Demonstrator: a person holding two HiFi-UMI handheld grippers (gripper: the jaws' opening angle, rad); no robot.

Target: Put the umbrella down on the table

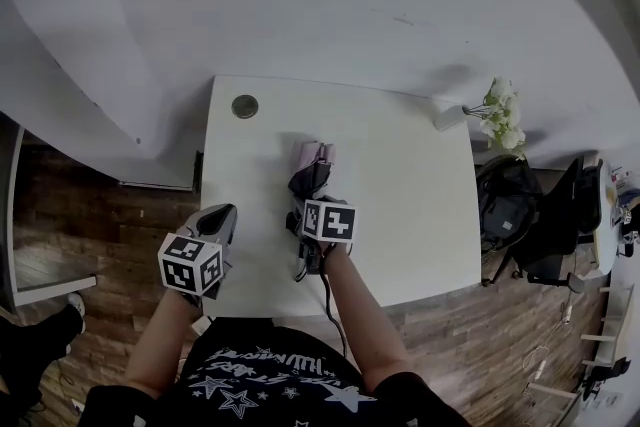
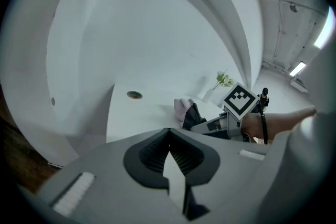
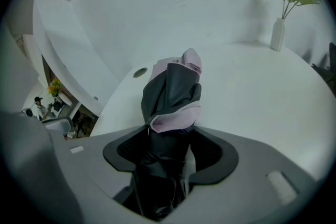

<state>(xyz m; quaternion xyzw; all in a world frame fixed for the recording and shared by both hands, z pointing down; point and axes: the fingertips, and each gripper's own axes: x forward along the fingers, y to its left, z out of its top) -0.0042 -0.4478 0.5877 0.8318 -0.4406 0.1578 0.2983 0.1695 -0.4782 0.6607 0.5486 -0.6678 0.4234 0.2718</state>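
Lying folded on the desk (image 1: 400,215), the umbrella (image 3: 173,97) sits loosely between the right gripper's (image 3: 168,157) wide-spread jaws. Pulling away could snag its fabric and drag it off. The left gripper (image 2: 168,136) is closed and empty.

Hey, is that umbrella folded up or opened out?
Folded. In the right gripper view the umbrella is a narrow bundle of dark and pink fabric, canopy not spread; the head view shows it compact on the table.
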